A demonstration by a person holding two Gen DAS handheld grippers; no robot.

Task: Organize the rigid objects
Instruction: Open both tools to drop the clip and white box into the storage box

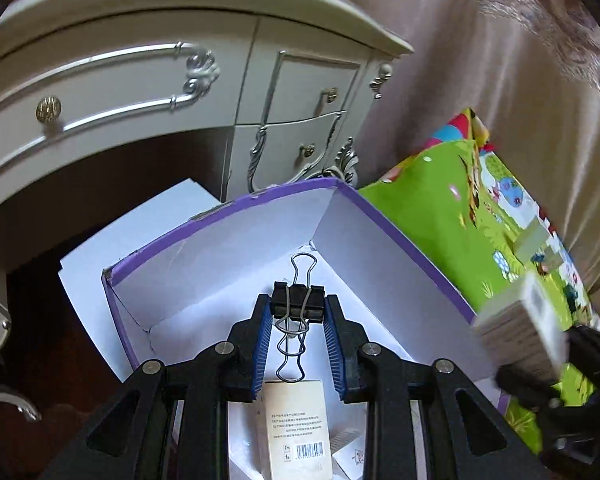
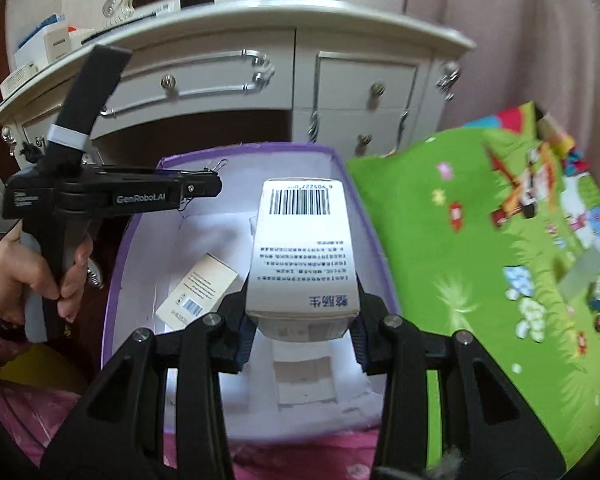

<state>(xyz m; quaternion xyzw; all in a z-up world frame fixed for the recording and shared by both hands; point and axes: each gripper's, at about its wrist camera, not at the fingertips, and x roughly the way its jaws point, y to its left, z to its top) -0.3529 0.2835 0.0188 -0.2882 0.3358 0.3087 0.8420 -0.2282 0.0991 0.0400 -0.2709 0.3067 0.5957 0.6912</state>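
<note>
Jaws of the left gripper (image 1: 298, 312) clamp a black binder clip (image 1: 298, 300) above the purple-rimmed box (image 1: 228, 208). The right gripper (image 2: 300, 320) pinches a white barcoded carton (image 2: 302, 248) over that same box, where a small beige carton (image 2: 198, 290) lies.

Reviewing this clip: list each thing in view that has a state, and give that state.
left gripper: shut on the binder clip, over the box.
binder clip: held, handles unfolded.
right gripper: shut on the white carton.
white carton: held above the box, closed.
purple box: open, lidless.
beige carton: lying flat inside the box.
dresser drawers: closed.
</note>
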